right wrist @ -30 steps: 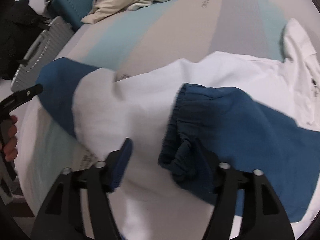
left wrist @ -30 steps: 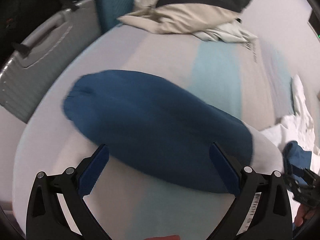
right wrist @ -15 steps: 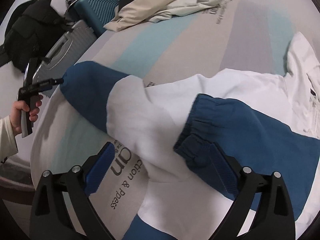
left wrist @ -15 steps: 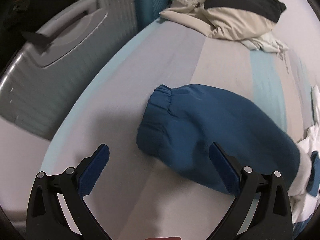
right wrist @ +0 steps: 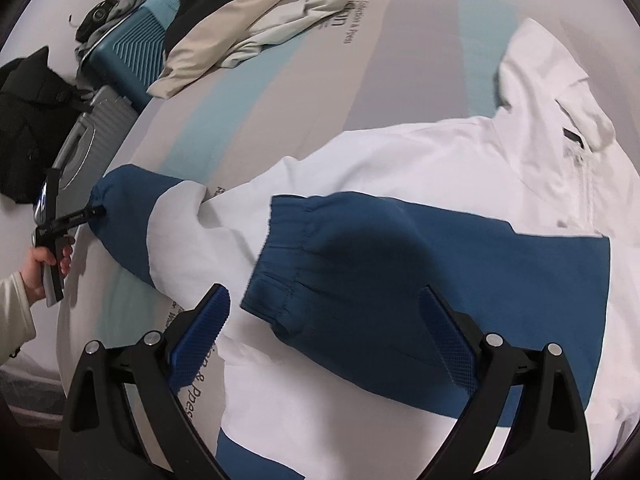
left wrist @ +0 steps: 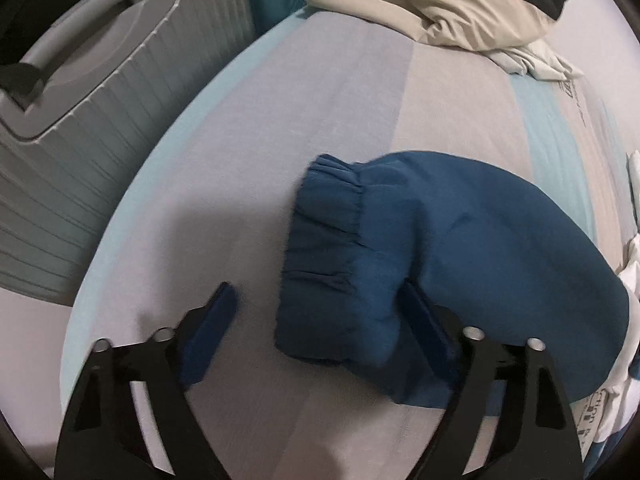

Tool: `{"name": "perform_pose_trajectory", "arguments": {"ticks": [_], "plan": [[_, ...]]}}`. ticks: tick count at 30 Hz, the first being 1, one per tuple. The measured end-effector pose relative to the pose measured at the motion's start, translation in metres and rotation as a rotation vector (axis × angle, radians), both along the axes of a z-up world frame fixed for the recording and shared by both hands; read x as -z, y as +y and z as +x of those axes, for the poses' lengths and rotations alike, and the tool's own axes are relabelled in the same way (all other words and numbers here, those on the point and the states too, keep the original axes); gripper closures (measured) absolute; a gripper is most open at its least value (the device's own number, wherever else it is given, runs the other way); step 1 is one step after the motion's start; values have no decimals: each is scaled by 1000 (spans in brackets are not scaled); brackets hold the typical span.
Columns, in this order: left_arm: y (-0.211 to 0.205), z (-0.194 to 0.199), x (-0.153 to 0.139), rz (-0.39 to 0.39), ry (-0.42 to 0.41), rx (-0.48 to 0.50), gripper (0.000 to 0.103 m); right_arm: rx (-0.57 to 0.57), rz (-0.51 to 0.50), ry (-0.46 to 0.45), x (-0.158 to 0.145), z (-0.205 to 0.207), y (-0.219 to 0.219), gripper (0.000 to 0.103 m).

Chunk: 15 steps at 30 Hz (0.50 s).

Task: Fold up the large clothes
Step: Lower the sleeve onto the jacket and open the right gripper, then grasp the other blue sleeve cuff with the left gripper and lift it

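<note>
A white and blue hooded jacket (right wrist: 400, 168) lies spread on the striped bed sheet (right wrist: 280, 92). One blue sleeve (right wrist: 400, 272) is folded across its white body, cuff to the left. My right gripper (right wrist: 324, 328) is open and empty above that cuff. The other blue sleeve (left wrist: 460, 248) stretches out to the bed's edge. My left gripper (left wrist: 320, 320) is open around its gathered cuff (left wrist: 328, 240), with one finger (left wrist: 424, 328) under the sleeve cloth. The left gripper (right wrist: 98, 212) also shows in the right wrist view at that cuff.
A pile of beige, black and white clothes (left wrist: 460, 4) lies at the far end of the bed. A grey hard suitcase (left wrist: 100, 92) and a teal case (right wrist: 132, 52) stand beside the bed's left edge, with a black bag (right wrist: 28, 120) nearby.
My left gripper moved in onto the outstretched sleeve's cuff and its jaws narrowed. My right gripper let go of the folded sleeve's cuff and pulled back, open.
</note>
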<state>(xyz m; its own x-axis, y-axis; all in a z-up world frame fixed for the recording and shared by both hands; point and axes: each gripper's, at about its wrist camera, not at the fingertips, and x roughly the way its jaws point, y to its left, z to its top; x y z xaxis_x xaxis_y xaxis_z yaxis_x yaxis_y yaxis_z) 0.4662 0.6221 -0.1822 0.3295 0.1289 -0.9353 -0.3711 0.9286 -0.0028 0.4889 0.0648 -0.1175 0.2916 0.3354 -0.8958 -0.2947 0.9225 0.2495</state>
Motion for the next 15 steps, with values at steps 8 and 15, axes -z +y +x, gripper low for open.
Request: {"name": "perform_pose_trajectory", "arguments": {"ticks": [8,15], "plan": [[-12,2,-11,29,10,-1,67,36,-33,9,1,-5,-12,12],[-38,-3,-34,71,-20,40,78,70,-101,-18,-4,-2,-20,12]]}}
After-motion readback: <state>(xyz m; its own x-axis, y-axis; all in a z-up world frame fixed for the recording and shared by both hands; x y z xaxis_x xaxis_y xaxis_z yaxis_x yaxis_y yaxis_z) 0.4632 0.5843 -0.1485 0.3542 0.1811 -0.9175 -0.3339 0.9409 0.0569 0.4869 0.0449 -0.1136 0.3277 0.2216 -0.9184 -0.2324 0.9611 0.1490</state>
